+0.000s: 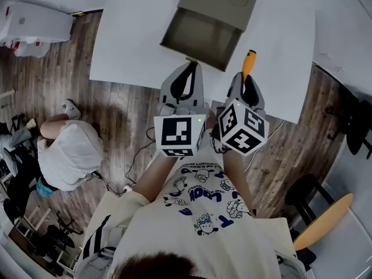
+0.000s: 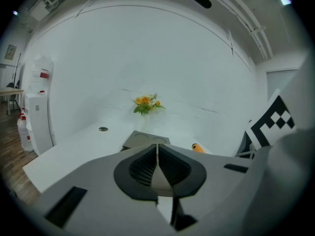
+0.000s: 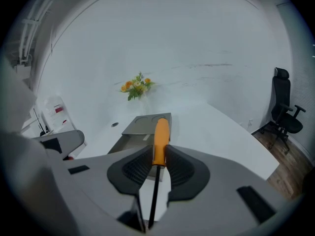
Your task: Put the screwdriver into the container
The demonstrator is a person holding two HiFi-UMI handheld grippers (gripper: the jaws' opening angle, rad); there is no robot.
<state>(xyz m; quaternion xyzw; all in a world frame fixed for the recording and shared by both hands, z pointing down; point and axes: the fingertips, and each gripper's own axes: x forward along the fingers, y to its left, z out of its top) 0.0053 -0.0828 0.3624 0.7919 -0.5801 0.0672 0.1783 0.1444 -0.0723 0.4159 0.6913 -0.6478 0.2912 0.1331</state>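
My right gripper [image 3: 158, 163] is shut on the screwdriver [image 3: 160, 140]; its orange handle sticks out forward past the pads and its black shaft runs back toward the camera. In the head view the orange handle [image 1: 249, 61] points up and away from the right gripper [image 1: 246, 81], over the white table. The olive-grey open container [image 1: 203, 35] lies ahead and slightly left, its lid folded back; it also shows as a box [image 3: 140, 130] in front of the jaws. My left gripper [image 1: 187, 74] hangs beside the right one near the table's front edge, jaws shut and empty [image 2: 157, 162].
The white table [image 1: 133, 34] fills the upper middle. A person in a white top [image 1: 70, 153] crouches on the wooden floor at left. A vase of orange flowers [image 3: 136, 87] stands at the table's far side. A black office chair [image 3: 284, 112] stands at right.
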